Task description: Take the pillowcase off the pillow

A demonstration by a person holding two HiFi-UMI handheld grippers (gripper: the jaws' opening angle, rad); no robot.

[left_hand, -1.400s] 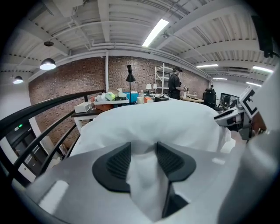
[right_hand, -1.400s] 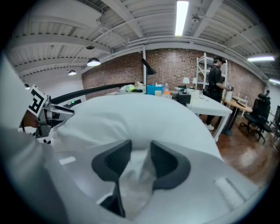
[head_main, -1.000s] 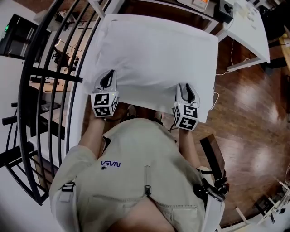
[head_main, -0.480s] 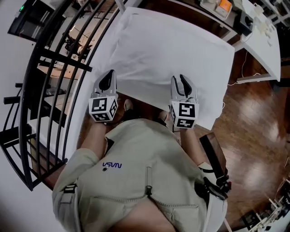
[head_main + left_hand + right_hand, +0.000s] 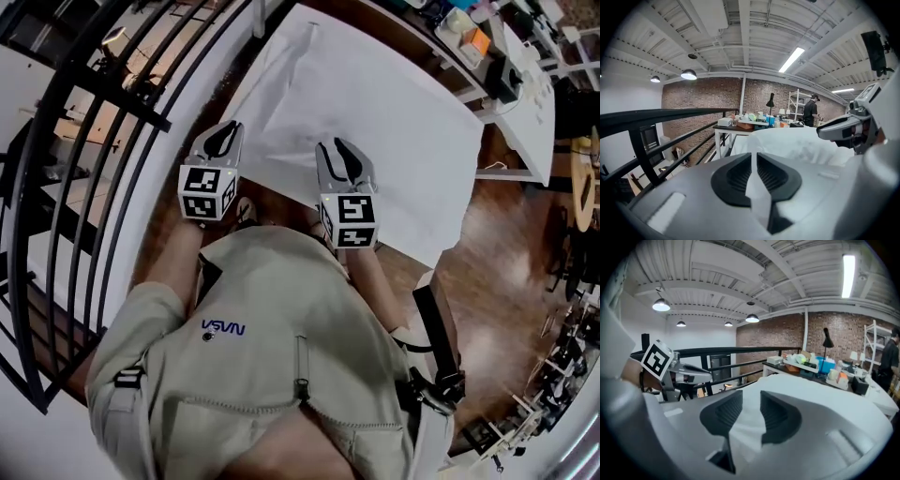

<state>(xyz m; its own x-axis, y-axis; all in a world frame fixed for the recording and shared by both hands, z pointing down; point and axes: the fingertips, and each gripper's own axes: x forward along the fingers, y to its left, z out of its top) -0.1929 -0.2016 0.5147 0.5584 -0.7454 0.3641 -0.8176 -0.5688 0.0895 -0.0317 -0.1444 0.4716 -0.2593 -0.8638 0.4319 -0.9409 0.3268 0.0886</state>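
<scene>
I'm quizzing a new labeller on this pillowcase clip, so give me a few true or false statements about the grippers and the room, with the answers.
1. The jaws of the left gripper pinch a fold of the white pillowcase. True; they have just been opening a little, with the cloth between them.
2. The right gripper is empty. False: bunched pillowcase cloth fills its jaws, which have just been closing.
3. A black railing stands on the person's left. True.
4. The floor is grey carpet. False: it is glossy brown wood.
</scene>
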